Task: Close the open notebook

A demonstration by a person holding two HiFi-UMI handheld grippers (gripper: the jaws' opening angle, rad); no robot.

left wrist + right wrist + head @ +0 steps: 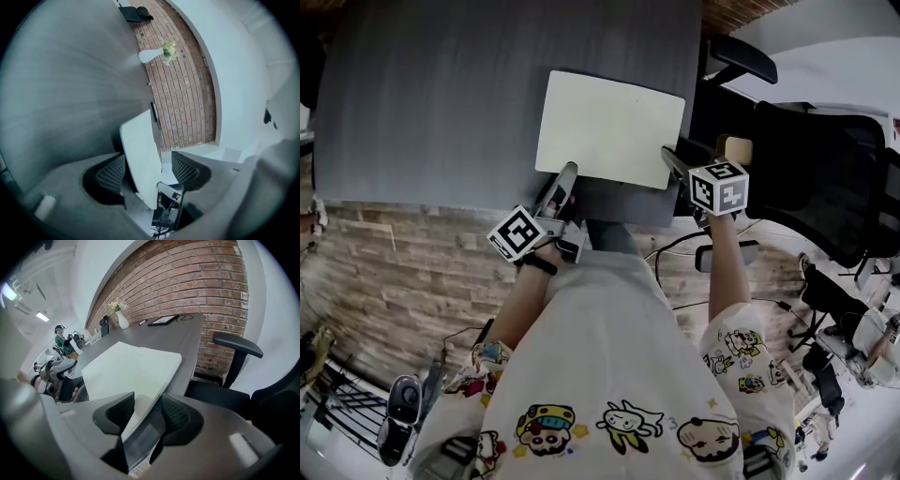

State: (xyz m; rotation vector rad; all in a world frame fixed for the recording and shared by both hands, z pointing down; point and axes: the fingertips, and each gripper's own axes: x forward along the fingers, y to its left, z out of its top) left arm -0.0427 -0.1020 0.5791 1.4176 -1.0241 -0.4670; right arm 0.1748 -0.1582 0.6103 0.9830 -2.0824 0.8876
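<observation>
The left tongs (569,171) are apart. A thin white sheet of the notebook (609,127) stands between them. It leans on one pad, and there is a gap on the other side. The right tongs (668,154) look pressed together on the notebook's near right corner. The white page and a dark cover under it fill the space between the pads.

The notebook lies flat on the grey tabletop (441,94), by the near edge and close to the near right corner. Its pale page faces up. Each pair of tongs sits at one near corner of it. A black chair (825,178) stands just off the right edge of the tabletop.

I think this is the grabbing step, and the closing has not begun. Next, the left tongs should squeeze the sheet so it cannot slip. Then both should lift that side together and fold it over. They need to move at the same speed, or the thin page may bend or tear. I cannot tell which way the notebook folds.
</observation>
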